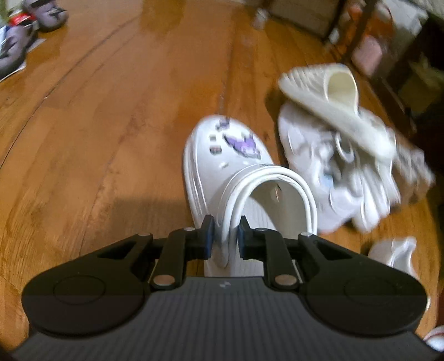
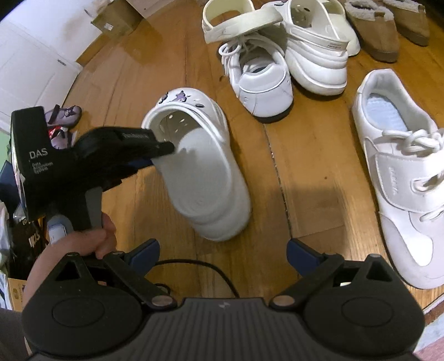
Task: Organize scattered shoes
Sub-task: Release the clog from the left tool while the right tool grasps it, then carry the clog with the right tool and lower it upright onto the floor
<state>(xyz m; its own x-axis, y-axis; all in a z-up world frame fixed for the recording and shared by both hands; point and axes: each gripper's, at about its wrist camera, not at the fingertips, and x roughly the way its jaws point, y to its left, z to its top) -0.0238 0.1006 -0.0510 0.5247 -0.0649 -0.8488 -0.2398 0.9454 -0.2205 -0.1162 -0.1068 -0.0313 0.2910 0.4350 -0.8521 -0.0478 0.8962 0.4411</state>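
Observation:
A white clog (image 1: 222, 155) with purple charms on its toe is held by my left gripper (image 1: 225, 230), which is shut on its heel strap and side rim. In the right wrist view the same clog (image 2: 211, 172) hangs tilted over the wood floor, with the left gripper (image 2: 163, 150) clamped on its opening from the left. A hand (image 2: 91, 238) holds that gripper's handle. My right gripper (image 2: 223, 251) stands open just behind the clog's heel, with nothing between its fingers.
Right of the clog is a pile with a cream slide (image 1: 333, 97) over a white sneaker (image 1: 319, 155). The right wrist view shows a white sneaker (image 2: 399, 172), another sneaker (image 2: 258, 80), a second white clog (image 2: 319, 55), brown slippers (image 2: 383, 36), purple slippers (image 2: 63, 113) and a cardboard box (image 2: 116, 16).

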